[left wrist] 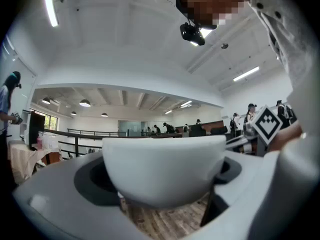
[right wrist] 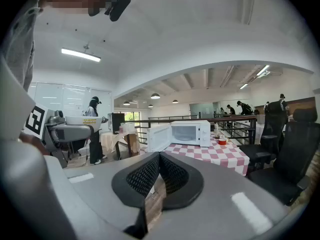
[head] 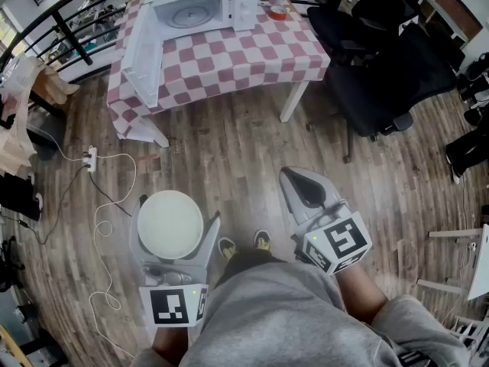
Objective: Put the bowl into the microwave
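Note:
A white bowl (head: 170,224) sits upright between the jaws of my left gripper (head: 177,209), low over the wooden floor; the jaws stand wide and their pads press on its two sides. The left gripper view is filled by the bowl (left wrist: 162,166). My right gripper (head: 296,180) is shut with nothing in it, its pads meeting at the tip (right wrist: 159,157). The white microwave (head: 202,6) stands far ahead on a red-and-white checked table (head: 252,52), with its door (head: 144,56) swung open to the left. The right gripper view shows the microwave (right wrist: 189,133) at a distance.
Black office chairs (head: 382,75) stand right of the table. A power strip with a white cable (head: 92,159) lies on the floor at the left. A red container (head: 277,11) is beside the microwave. A black railing (head: 61,21) runs behind the table.

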Tool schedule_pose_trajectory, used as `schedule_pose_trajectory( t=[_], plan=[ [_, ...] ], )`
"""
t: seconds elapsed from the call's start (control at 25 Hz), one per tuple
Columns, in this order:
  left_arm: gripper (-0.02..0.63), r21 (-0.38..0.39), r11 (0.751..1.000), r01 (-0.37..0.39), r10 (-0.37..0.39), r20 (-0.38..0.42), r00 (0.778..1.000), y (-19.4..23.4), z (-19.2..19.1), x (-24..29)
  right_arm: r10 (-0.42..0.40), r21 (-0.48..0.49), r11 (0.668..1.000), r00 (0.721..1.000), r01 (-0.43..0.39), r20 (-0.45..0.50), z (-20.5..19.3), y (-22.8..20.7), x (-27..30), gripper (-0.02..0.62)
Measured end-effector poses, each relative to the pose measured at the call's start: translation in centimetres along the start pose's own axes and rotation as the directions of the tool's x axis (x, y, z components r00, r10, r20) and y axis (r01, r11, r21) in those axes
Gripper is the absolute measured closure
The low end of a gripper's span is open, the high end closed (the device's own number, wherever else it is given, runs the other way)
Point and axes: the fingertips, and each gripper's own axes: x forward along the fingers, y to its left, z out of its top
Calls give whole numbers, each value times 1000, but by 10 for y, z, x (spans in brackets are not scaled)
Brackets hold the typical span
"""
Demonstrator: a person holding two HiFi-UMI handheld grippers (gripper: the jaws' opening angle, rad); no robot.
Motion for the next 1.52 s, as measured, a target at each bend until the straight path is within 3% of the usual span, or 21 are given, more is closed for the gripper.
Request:
schedule_pose_trajectory(
  t=[0.2,0.44,0.64,0.88,1.16,1.52],
  plan=[
    [94,-15,1000,19,-19,-14,1000,9,-4,-1,4,-13,1000,1000,-4,-9,4,13,3,595],
    [94,-36,999,26,-26,-2,1000,28,-2,-7,77,40,996,997,-78,24,12,33,9,597],
    [94,-31,999,27,-26,12,1000,42,-1,-15,58,0,998,998,-58,28,13,52,19,597],
    [94,-30,999,27,-27,24,999,56,-4,-27,62,17,998,996,-63,57,20,75,26,597],
    [94,-41,999,18,-17,25,1000,65,-5,-27,1,14,1000,1000,-2,22,14,74,32,597],
    [94,-20,1000,4,-4,20,1000,65,-8,-3,10,37,999,1000,-11,19,8,54,51,597]
  ],
)
